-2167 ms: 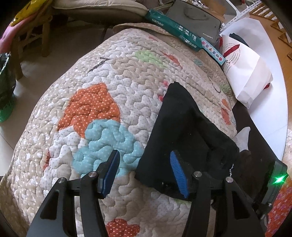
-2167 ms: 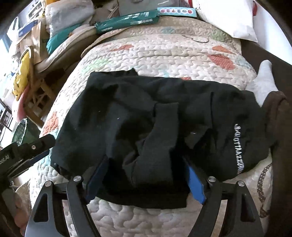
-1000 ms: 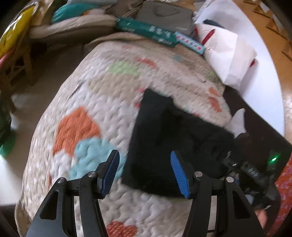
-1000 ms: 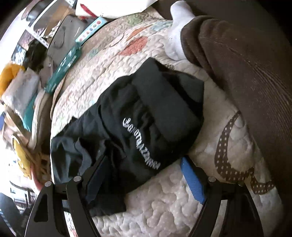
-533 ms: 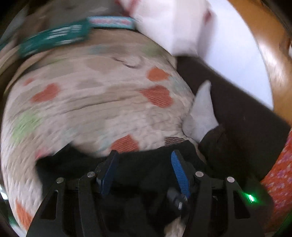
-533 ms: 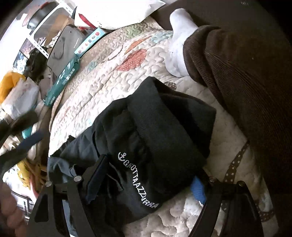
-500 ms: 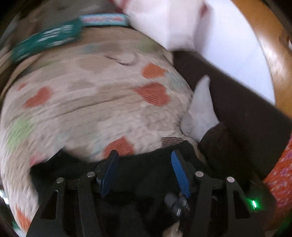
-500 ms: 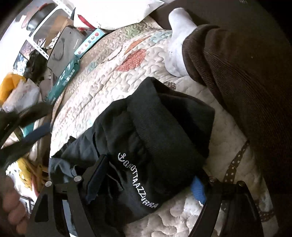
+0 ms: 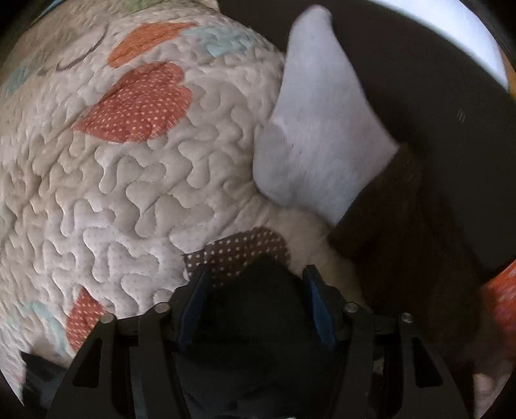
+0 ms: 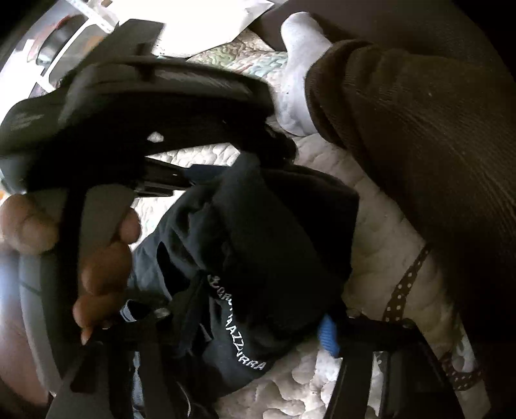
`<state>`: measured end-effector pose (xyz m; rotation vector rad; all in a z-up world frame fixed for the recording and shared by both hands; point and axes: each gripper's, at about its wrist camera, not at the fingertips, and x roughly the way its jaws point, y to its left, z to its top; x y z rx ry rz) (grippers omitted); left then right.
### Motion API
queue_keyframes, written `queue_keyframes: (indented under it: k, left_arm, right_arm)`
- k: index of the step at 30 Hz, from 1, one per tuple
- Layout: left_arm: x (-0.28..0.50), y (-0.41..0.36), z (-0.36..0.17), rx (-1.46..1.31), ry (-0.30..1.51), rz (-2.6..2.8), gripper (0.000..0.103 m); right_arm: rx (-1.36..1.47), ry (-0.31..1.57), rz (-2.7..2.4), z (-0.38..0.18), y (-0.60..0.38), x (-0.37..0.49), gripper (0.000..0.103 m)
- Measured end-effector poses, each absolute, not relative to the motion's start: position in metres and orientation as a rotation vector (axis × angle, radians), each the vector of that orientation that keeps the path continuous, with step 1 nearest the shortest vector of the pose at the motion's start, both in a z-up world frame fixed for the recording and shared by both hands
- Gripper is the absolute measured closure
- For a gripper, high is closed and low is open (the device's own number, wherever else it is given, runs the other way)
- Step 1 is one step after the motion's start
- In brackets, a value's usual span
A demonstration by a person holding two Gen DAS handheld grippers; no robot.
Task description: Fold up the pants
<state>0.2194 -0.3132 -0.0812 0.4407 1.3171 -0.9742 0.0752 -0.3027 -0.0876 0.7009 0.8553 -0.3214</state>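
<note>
The black pants (image 10: 258,225) lie bunched on the quilt, white lettering facing up. My right gripper (image 10: 261,316) straddles the near fold by the lettering. Its jaws are closing and the cloth is pinched between them; one blue pad (image 10: 327,332) shows, the other is buried in fabric. My left gripper (image 9: 257,296) points steeply down on the far edge of the pants (image 9: 258,290). Its jaws are closing too, with black cloth filling the gap between the blue pads (image 9: 317,303). In the right wrist view the left gripper (image 10: 245,158) looms at the upper left, held by a hand (image 10: 106,258).
A patchwork quilt (image 9: 129,193) covers the bed. A person's leg in brown corduroy (image 10: 419,129) with a white sock (image 9: 316,129) rests on the quilt just right of the pants. White paper (image 10: 209,25) lies at the far end.
My left gripper has swept from the left side across to the far edge by the sock and come down onto the cloth. Both pairs of jaws have narrowed on the fabric. The right gripper stayed put.
</note>
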Motion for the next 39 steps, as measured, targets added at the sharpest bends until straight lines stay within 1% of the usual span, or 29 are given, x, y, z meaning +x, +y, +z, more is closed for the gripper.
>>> queue_keyframes:
  k: [1, 2, 3, 6, 8, 13, 14, 18, 21, 23, 26, 29, 31, 32, 33, 34, 35, 36, 37, 39]
  left_arm:
    - [0.216, -0.312, -0.079, 0.474, 1.288, -0.965, 0.061]
    - [0.214, -0.310, -0.077, 0.473, 1.278, -0.969, 0.078]
    - [0.212, -0.306, -0.071, 0.448, 1.272, -0.989, 0.089]
    - [0.204, -0.287, -0.051, 0.414, 1.202, -0.984, 0.090]
    - [0.199, -0.272, -0.035, 0.363, 1.165, -0.987, 0.090]
    - [0.196, -0.204, 0.014, 0.177, 1.080, -0.977, 0.090]
    - [0.195, -0.180, 0.025, 0.121, 1.062, -0.974, 0.091]
    - [0.206, -0.125, 0.044, -0.014, 1.026, -0.927, 0.091]
    - [0.212, -0.074, 0.043, -0.115, 1.014, -0.856, 0.091]
    - [0.221, -0.035, 0.031, -0.211, 1.028, -0.805, 0.091]
    - [0.237, 0.012, 0.000, -0.326, 1.055, -0.715, 0.091]
    - [0.250, 0.047, -0.036, -0.396, 1.093, -0.626, 0.091]
    - [0.257, 0.064, -0.058, -0.426, 1.127, -0.558, 0.082]
    - [0.259, 0.072, -0.068, -0.456, 1.140, -0.541, 0.068]
    - [0.258, 0.080, -0.072, -0.477, 1.142, -0.532, 0.056]
    - [0.257, 0.085, -0.075, -0.493, 1.140, -0.530, 0.055]
    - [0.256, 0.089, -0.076, -0.499, 1.139, -0.542, 0.053]
    - [0.253, 0.093, -0.075, -0.497, 1.136, -0.548, 0.051]
    - [0.251, 0.095, -0.074, -0.492, 1.133, -0.547, 0.050]
    - [0.245, 0.096, -0.070, -0.470, 1.122, -0.541, 0.048]
  right_arm:
    - [0.693, 0.860, -0.323, -0.087, -0.303, 0.076, 0.056]
    - [0.711, 0.858, -0.318, -0.087, -0.304, 0.076, 0.066]
    - [0.726, 0.857, -0.306, -0.086, -0.306, 0.075, 0.072]
    - [0.734, 0.847, -0.273, -0.079, -0.305, 0.073, 0.078]
    - [0.713, 0.830, -0.251, -0.071, -0.299, 0.071, 0.080]
    - [0.623, 0.770, -0.155, -0.042, -0.276, 0.060, 0.082]
    - [0.600, 0.761, -0.135, -0.035, -0.269, 0.060, 0.082]
    - [0.457, 0.734, -0.029, -0.007, -0.228, 0.058, 0.083]
    - [0.342, 0.752, 0.058, 0.001, -0.189, 0.065, 0.083]
    - [0.271, 0.776, 0.107, 0.001, -0.166, 0.071, 0.083]
    - [0.150, 0.812, 0.168, -0.004, -0.125, 0.091, 0.083]
    - [0.030, 0.855, 0.223, -0.022, -0.088, 0.106, 0.082]
    - [-0.049, 0.882, 0.264, -0.038, -0.065, 0.114, 0.075]
    - [-0.091, 0.879, 0.272, -0.043, -0.057, 0.112, 0.069]
    - [-0.130, 0.875, 0.275, -0.046, -0.050, 0.110, 0.062]
    - [-0.171, 0.869, 0.287, -0.048, -0.043, 0.105, 0.055]
    - [-0.199, 0.862, 0.303, -0.047, -0.039, 0.100, 0.037]
    - [-0.231, 0.855, 0.326, -0.048, -0.035, 0.094, 0.022]
    - [-0.263, 0.849, 0.340, -0.048, -0.032, 0.087, 0.019]
    - [-0.328, 0.840, 0.354, -0.050, -0.028, 0.074, 0.018]
